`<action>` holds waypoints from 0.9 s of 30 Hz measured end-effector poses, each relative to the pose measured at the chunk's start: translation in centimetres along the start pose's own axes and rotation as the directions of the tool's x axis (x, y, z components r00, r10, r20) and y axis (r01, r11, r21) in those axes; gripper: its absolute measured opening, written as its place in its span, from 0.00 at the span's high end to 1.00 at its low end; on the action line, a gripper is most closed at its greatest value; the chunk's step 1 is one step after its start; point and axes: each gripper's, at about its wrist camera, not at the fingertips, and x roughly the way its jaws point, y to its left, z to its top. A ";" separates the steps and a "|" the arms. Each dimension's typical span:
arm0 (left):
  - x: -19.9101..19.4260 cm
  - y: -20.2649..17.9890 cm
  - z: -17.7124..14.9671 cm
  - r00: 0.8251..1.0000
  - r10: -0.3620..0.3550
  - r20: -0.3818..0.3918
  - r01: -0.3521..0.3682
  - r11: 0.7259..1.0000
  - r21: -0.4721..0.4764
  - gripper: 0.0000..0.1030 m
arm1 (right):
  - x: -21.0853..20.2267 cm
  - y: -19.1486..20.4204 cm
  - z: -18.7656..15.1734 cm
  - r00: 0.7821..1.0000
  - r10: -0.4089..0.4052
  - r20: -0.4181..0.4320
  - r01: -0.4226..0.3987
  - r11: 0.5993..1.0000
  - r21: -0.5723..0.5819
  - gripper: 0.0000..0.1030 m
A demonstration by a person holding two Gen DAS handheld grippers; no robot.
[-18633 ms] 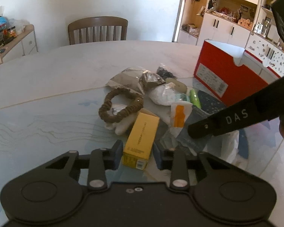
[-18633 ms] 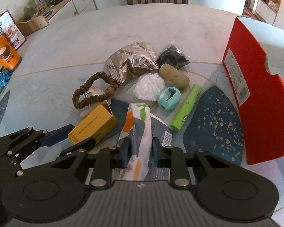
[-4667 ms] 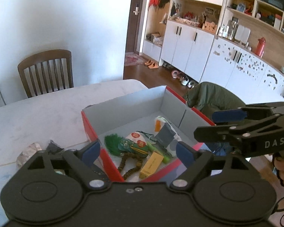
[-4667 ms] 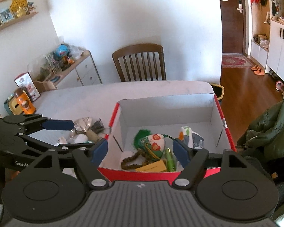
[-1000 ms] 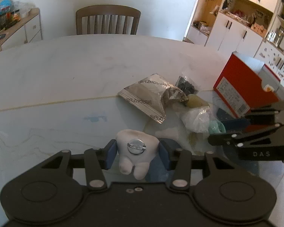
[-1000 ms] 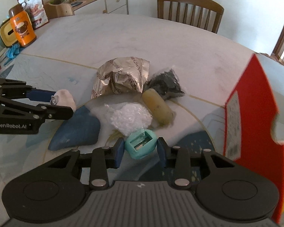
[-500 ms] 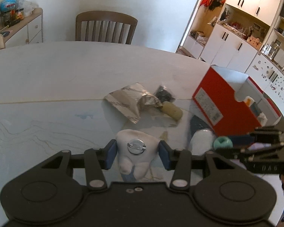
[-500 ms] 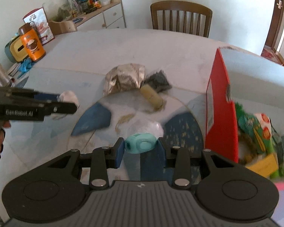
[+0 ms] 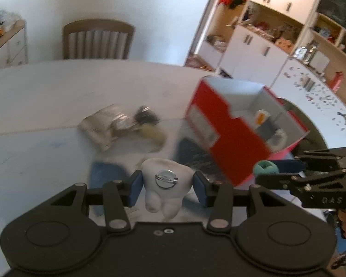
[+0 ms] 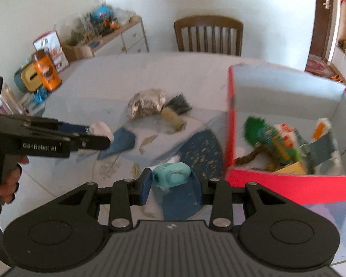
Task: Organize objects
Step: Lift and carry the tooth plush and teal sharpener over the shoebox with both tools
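Note:
My left gripper (image 9: 167, 184) is shut on a white tooth-shaped toy (image 9: 166, 184) with a round metal badge, held above the table. The same toy (image 10: 101, 129) shows at the left gripper's tip in the right wrist view. My right gripper (image 10: 171, 180) is shut on a teal sharpener (image 10: 171, 177), lifted just left of the red box (image 10: 288, 189). That sharpener (image 9: 265, 168) also appears in the left wrist view beside the red box (image 9: 228, 138). Inside the box lie a green toy (image 10: 263, 136), a brown ring and packets.
A crumpled silver packet (image 10: 147, 102), a dark bag (image 10: 178, 102) and a beige cylinder (image 10: 173, 117) lie mid-table. A chair (image 10: 208, 35) stands at the far edge. Jars and boxes (image 10: 46, 69) crowd the table's left end. A hand (image 10: 9, 182) holds the left gripper.
Both grippers have lifted and swung right toward the red box, each keeping its object. The view is blurred by the motion.

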 end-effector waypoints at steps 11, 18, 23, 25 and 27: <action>0.6 -7.4 4.4 0.996 -0.082 0.043 0.079 0.994 0.079 0.55 | -5.9 -5.1 2.0 0.991 -0.061 0.118 0.058 0.998 0.034 0.65; 2.7 -11.5 6.3 0.995 -0.091 0.047 0.085 0.990 0.116 0.55 | -7.3 -8.9 2.2 0.985 -0.099 0.144 0.093 0.995 0.044 0.65; 4.7 -13.4 7.8 0.997 -0.067 0.039 0.062 0.991 0.118 0.55 | -7.1 -11.4 2.2 0.983 -0.120 0.142 0.113 0.992 0.054 0.65; 5.7 -14.2 8.4 0.998 -0.057 0.037 0.052 0.991 0.126 0.55 | -6.9 -12.5 2.2 0.983 -0.122 0.139 0.115 0.992 0.056 0.65; 6.5 -14.9 9.0 0.998 -0.044 0.036 0.039 0.990 0.136 0.55 | -6.6 -13.3 2.2 0.983 -0.125 0.132 0.118 0.991 0.057 0.65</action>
